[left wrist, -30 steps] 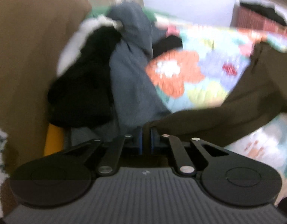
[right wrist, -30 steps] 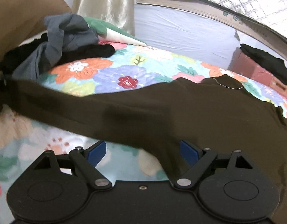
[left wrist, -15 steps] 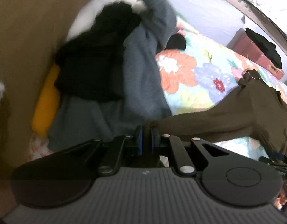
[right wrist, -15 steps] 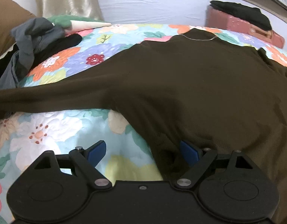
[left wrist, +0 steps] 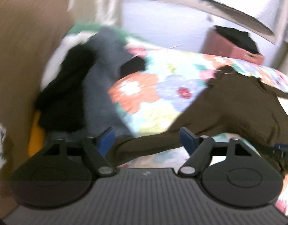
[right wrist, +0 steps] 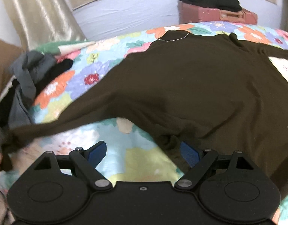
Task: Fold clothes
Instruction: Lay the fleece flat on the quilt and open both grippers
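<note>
Shirt [right wrist: 190, 86]: a dark brown long-sleeved top lying spread on the bed [right wrist: 136, 161], collar toward the far edge, hem toward the near edge. The left gripper [left wrist: 146, 140] stands with its jaws apart; the end of one sleeve [left wrist: 144, 142] lies loose between them, gripped by neither pad. That sleeve runs out toward the bed's left edge, stretched away from the body of the shirt. The right gripper [right wrist: 143, 151] is likewise spread wide, poised over the near hem; its right pad lies against the cloth, its left pad over bare cover, and nothing is clamped. At the far left corner sits a pile [right wrist: 26, 78] of grey and black clothes; beyond the far edge a black garment [right wrist: 209, 1] rests on a pink case [right wrist: 217, 15].

Judged step: laying the shirt out flat, sleeve extended, ahead of folding; no fold shows in it yet. A next move would call for closing on a sleeve end or a hem corner and carrying it across the body, keeping the cloth smooth. The left view is blurred, so fine detail there is uncertain.
</note>
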`<action>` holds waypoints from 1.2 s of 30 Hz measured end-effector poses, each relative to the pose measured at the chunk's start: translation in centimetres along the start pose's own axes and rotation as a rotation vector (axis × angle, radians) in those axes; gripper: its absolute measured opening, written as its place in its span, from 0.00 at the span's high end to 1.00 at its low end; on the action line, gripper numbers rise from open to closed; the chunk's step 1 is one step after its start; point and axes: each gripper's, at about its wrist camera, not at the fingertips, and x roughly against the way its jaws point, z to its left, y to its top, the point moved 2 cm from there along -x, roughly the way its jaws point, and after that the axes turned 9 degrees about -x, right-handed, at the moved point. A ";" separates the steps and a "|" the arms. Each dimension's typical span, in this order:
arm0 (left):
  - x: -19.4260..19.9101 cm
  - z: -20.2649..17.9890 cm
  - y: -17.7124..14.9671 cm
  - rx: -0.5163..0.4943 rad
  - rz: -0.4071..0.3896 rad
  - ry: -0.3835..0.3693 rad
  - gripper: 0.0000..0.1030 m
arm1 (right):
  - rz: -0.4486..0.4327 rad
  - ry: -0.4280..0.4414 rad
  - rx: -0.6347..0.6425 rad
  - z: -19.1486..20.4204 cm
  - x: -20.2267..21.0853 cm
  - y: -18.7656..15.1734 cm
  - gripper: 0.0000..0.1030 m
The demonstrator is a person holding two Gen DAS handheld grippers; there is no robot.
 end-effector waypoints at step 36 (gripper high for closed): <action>0.6 -23.0 -0.8 -0.568 0.092 -0.192 0.00 | -0.111 -0.460 -0.030 0.6 13.8 -3.3 0.13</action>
